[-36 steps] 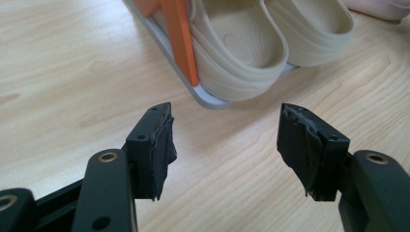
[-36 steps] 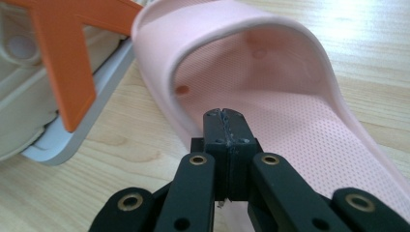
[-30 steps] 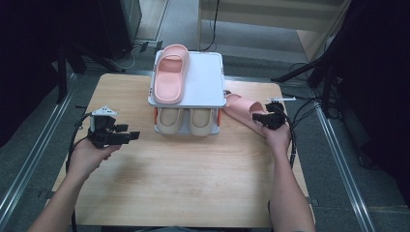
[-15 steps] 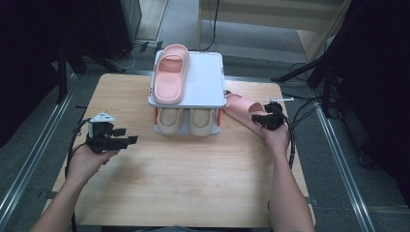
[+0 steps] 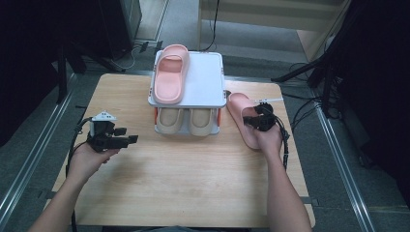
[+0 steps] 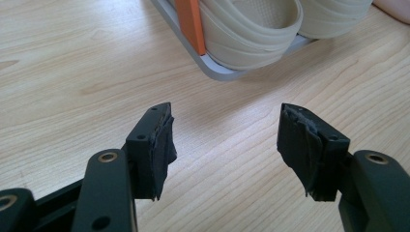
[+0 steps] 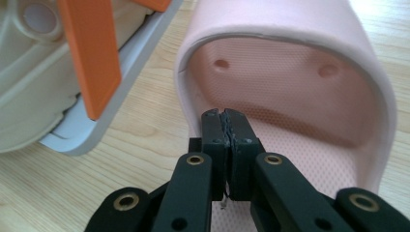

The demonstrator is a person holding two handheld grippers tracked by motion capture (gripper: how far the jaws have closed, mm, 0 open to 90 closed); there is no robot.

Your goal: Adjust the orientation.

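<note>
A pink slipper (image 5: 239, 104) lies on the table just right of a small two-shelf rack (image 5: 208, 82). My right gripper (image 5: 252, 121) is shut, its jaws pressed together with nothing between them. In the right gripper view its tips (image 7: 226, 116) rest over the footbed of that slipper (image 7: 290, 87), just under the strap. The matching pink slipper (image 5: 169, 72) lies on the rack's top shelf. A beige pair (image 5: 186, 121) fills the lower shelf. My left gripper (image 5: 126, 135) hovers open above bare wood left of the rack, jaws (image 6: 225, 130) wide apart and pointing at it.
The wooden table (image 5: 183, 183) has free room in front of the rack. Orange posts (image 7: 89, 53) carry the rack's shelves. Cables and dark stands crowd the floor on the right and behind the table.
My right gripper has slid a little to the left, and the slipper under it now lies more lengthwise beside the rack. The left hand has barely shifted.
</note>
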